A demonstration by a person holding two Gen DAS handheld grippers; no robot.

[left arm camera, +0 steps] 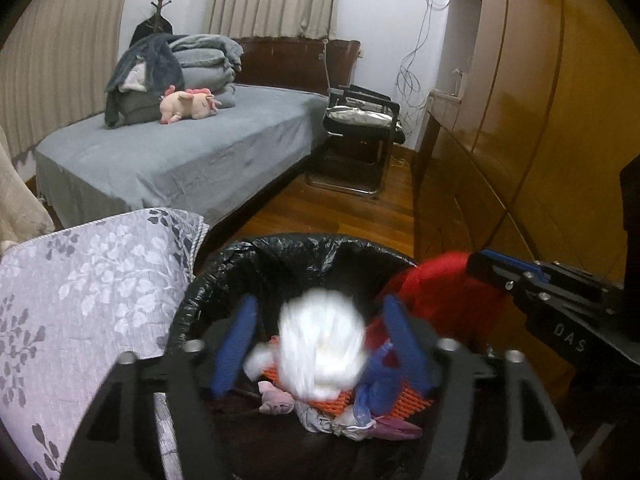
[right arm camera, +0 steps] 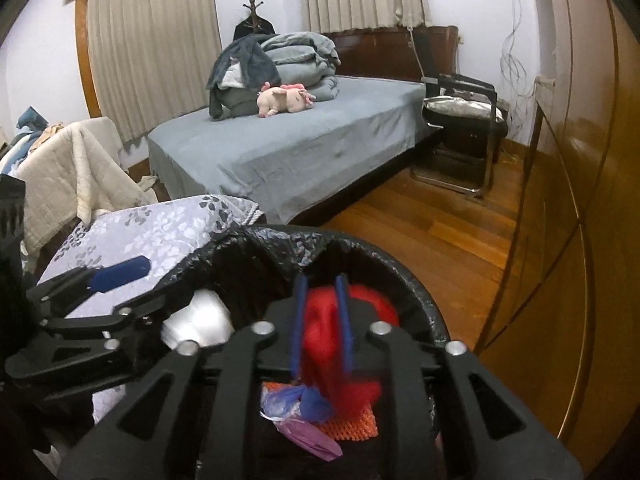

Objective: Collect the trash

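Observation:
A bin lined with a black bag (left arm camera: 256, 256) (right arm camera: 280, 240) stands below both grippers, holding orange mesh (left arm camera: 404, 400), purple and blue wrappers (right arm camera: 308, 436) and other scraps. My left gripper (left arm camera: 320, 344) is open over the bin; a blurred white wad (left arm camera: 322, 344) (right arm camera: 200, 320) hangs between its blue fingers (left arm camera: 236, 344), apart from both. My right gripper (right arm camera: 322, 320) is shut on a red piece of trash (right arm camera: 324, 336) (left arm camera: 440, 288) above the bin's right side.
A flower-patterned cushion (left arm camera: 80, 292) (right arm camera: 160, 228) sits left of the bin. A grey bed (left arm camera: 180, 152) with folded blankets and a pink plush (right arm camera: 284, 100) lies behind. A black chair (right arm camera: 464, 120) and wooden wardrobe (right arm camera: 580, 160) are at right, over wood floor.

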